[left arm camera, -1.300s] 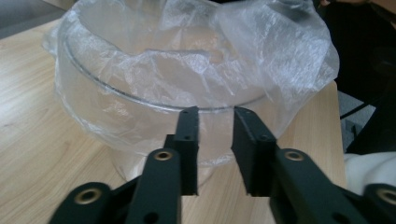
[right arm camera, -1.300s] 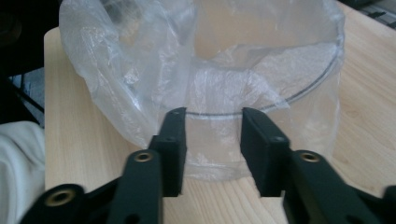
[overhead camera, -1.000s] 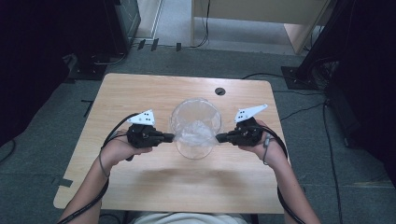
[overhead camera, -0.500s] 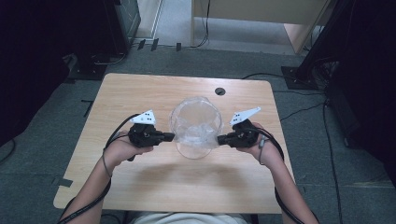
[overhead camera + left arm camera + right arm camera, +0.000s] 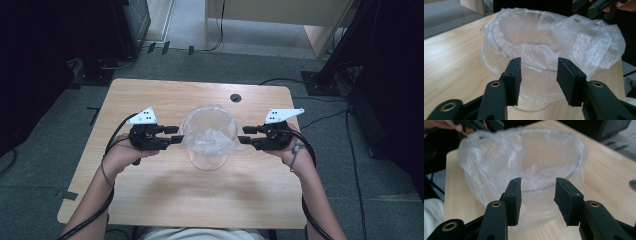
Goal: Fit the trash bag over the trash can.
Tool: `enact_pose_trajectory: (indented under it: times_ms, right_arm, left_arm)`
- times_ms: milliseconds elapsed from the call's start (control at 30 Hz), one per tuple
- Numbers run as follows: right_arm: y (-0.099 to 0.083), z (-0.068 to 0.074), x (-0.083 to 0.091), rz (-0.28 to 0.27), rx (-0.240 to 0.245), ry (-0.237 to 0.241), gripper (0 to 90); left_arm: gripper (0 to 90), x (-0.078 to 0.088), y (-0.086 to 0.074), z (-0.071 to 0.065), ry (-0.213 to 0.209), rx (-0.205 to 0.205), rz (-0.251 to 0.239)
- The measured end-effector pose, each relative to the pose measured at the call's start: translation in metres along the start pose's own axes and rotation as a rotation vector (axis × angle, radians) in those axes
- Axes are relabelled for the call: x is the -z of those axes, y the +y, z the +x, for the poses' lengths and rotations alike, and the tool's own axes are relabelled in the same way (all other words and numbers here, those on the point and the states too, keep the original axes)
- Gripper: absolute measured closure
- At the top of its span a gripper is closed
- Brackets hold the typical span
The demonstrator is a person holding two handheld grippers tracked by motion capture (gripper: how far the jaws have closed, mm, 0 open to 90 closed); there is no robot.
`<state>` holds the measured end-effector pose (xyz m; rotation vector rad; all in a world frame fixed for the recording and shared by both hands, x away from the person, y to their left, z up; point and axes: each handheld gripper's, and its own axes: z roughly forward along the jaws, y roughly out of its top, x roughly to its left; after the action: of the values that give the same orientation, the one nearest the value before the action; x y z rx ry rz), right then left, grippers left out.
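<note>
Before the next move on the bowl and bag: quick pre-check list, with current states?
1. Left gripper released: ok. Its jaws have just been opening and stand apart just short of the plastic bag, nothing clamped.
2. Right gripper released: ok. Its jaws have just been opening too, pads clear of the bag.
3. Bag draped over the rim of the glass bowl: ok on the sides seen from both gripper views; the film bunches loosely on one side.
4. Bowl upright on the table: ok.
5. Bag fully seated all round the rim: cannot tell, clear film on clear glass.
6. Cables clear of the bowl: ok, they trail back along the forearms.
</note>
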<state>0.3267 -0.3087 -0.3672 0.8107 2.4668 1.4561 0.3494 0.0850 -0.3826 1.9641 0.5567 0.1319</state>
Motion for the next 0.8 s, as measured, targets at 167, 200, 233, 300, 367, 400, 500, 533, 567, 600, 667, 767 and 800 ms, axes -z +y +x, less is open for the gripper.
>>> enact_pose_trajectory:
  times_ms: [167, 200, 233, 300, 367, 400, 500, 533, 567, 600, 667, 767, 800]
  right_arm:
    - [0.007, 0.001, 0.001, -0.084, -0.011, -0.051, 52.4]
    - [0.008, 0.001, -0.002, -0.09, -0.025, -0.063, 52.1]
    - [0.008, 0.001, -0.005, -0.083, -0.037, -0.07, 51.2]
    - [0.007, 0.003, -0.012, -0.058, -0.034, -0.059, 49.8]
    - [0.006, 0.006, -0.014, -0.037, -0.026, -0.038, 48.6]
    - [0.006, 0.008, -0.013, -0.034, -0.026, -0.031, 47.6]
    - [0.005, 0.011, -0.005, -0.03, -0.023, -0.008, 47.4]
    - [0.005, 0.012, -0.002, -0.035, -0.027, 0.003, 46.4]
    - [0.004, 0.013, 0.0, -0.038, -0.031, 0.01, 45.7]
    - [0.003, 0.014, 0.0, -0.043, -0.033, 0.03, 45.2]
    - [0.001, 0.017, -0.002, -0.036, -0.036, 0.066, 43.8]
    - [-0.004, 0.021, -0.011, 0.014, -0.029, 0.088, 42.7]
    - [-0.006, 0.022, -0.014, 0.035, -0.028, 0.093, 44.0]
  left_arm:
    - [47.8, 0.0, 0.009, -0.001, 0.019, 0.01, -0.02]
    - [45.3, -0.001, 0.01, -0.002, 0.019, 0.017, -0.015]
    - [43.8, -0.003, 0.011, -0.003, 0.018, 0.01, -0.011]
    - [40.6, -0.006, 0.011, -0.008, 0.006, -0.005, 0.004]
    - [38.4, -0.005, 0.011, -0.012, -0.011, -0.026, 0.011]
    - [37.9, -0.003, 0.011, -0.014, -0.018, -0.038, 0.021]
    - [37.1, 0.007, 0.012, -0.016, -0.037, -0.038, 0.021]
    - [36.0, 0.009, 0.012, -0.016, -0.053, -0.031, 0.017]
    - [35.4, 0.011, 0.012, -0.016, -0.07, -0.031, 0.018]
    - [35.1, 0.011, 0.011, -0.018, -0.083, -0.03, 0.02]
    - [35.4, 0.006, 0.008, -0.021, -0.095, -0.05, 0.036]
    - [42.9, -0.005, 0.004, -0.026, -0.105, -0.061, 0.062]
    - [52.2, -0.007, 0.004, -0.026, -0.116, -0.05, 0.071]
